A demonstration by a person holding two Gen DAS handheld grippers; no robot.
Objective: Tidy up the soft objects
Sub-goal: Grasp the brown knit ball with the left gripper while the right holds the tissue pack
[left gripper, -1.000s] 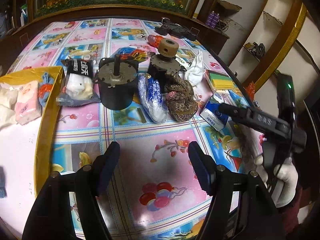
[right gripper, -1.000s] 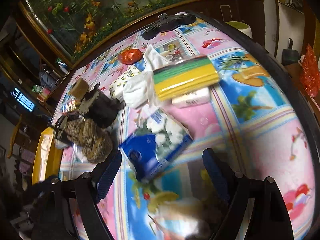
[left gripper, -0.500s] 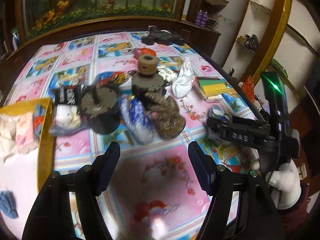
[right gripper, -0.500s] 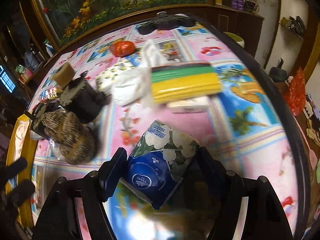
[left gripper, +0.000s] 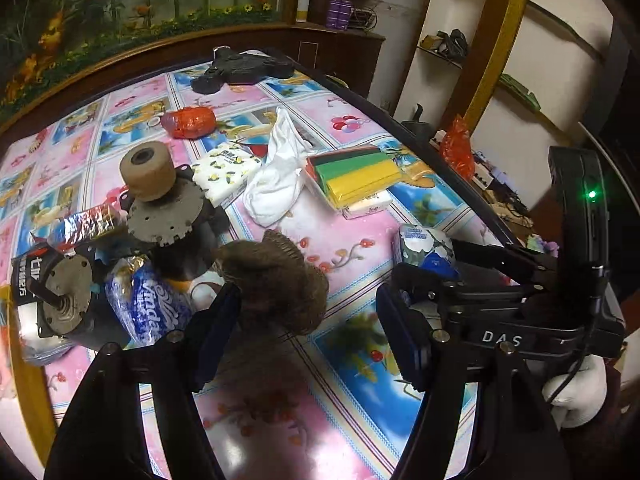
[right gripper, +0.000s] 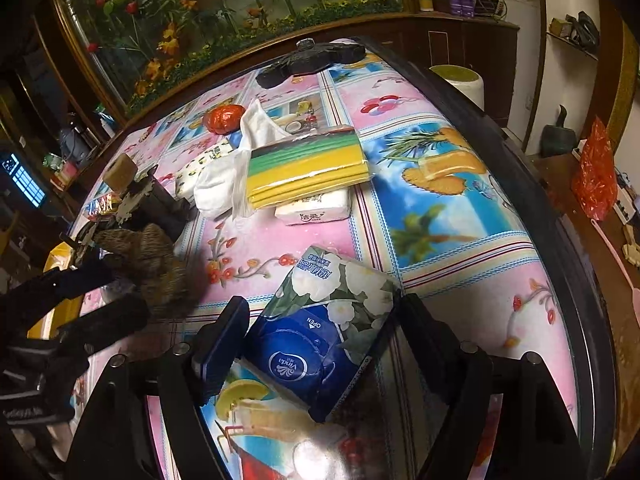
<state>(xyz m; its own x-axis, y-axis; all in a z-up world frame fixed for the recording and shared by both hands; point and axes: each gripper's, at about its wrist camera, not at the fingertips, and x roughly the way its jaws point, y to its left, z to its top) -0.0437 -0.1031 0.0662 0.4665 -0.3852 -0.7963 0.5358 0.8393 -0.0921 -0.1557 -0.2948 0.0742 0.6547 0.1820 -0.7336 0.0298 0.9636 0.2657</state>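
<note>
Found the tissue pack (right gripper: pixel 320 332) between the fingers of the right gripper (right gripper: pixel 316 320), near the right edge of the table (right gripper: pixel 448 216). A second before, had lain ahead of those fingertips, clear of them. Jaws had just been opening: right pad (right gripper: pixel 416 320) against the pack's edge, a sliver of gap at the left one, so spread around it, not clamped. Ran its long axis near-left to far-right, flowered end far, blue end with the logo near.

Just beyond, farther up the table, saw a green and yellow sponge pack (right gripper: pixel 308 168) lying on a white tissue packet (right gripper: pixel 316 208), with a white cloth (right gripper: pixel 228 184) touching its left end.

To the left, noted the left gripper (left gripper: pixel 308 304) open and empty, a brown knitted bundle (left gripper: pixel 276 280) just off its left finger (left gripper: pixel 218 320). Earlier had stood well short of that bundle, looking farther left. Behind its right finger, caught the white-gloved hand (left gripper: pixel 576 396) carrying the right gripper.

At the far left, made out only a slice of the yellow tray (right gripper: pixel 56 258), where a second before its cloths and packets had shown; could not tell its contents.
</note>
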